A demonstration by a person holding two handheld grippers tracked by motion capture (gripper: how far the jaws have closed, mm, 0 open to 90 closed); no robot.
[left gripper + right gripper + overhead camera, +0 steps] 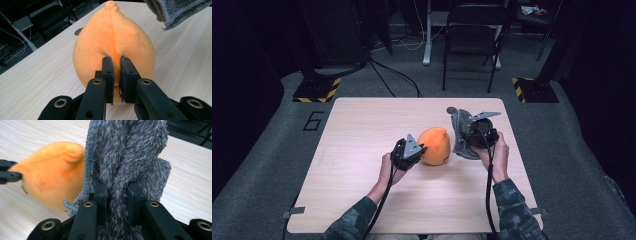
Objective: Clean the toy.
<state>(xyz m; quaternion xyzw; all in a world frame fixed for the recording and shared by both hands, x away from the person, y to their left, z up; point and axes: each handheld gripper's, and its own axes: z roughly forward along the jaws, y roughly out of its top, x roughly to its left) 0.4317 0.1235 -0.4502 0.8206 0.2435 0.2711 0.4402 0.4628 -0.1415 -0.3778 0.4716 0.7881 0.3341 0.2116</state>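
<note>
An orange plush fruit with a pointed tip rests on the light wooden table near its middle. My left gripper is shut on a pinch of the plush's fabric at its left side; in the left gripper view the jaws squeeze a fold of the orange plush fruit. My right gripper is shut on a grey fuzzy cloth that hangs bunched just right of the plush. In the right gripper view the grey cloth fills the gap between the jaws, with the plush behind it at left.
A small dark round object lies on the table behind the cloth. A black folding chair and a white table leg stand beyond the far edge. Yellow-black striped bases flank the table's far corners.
</note>
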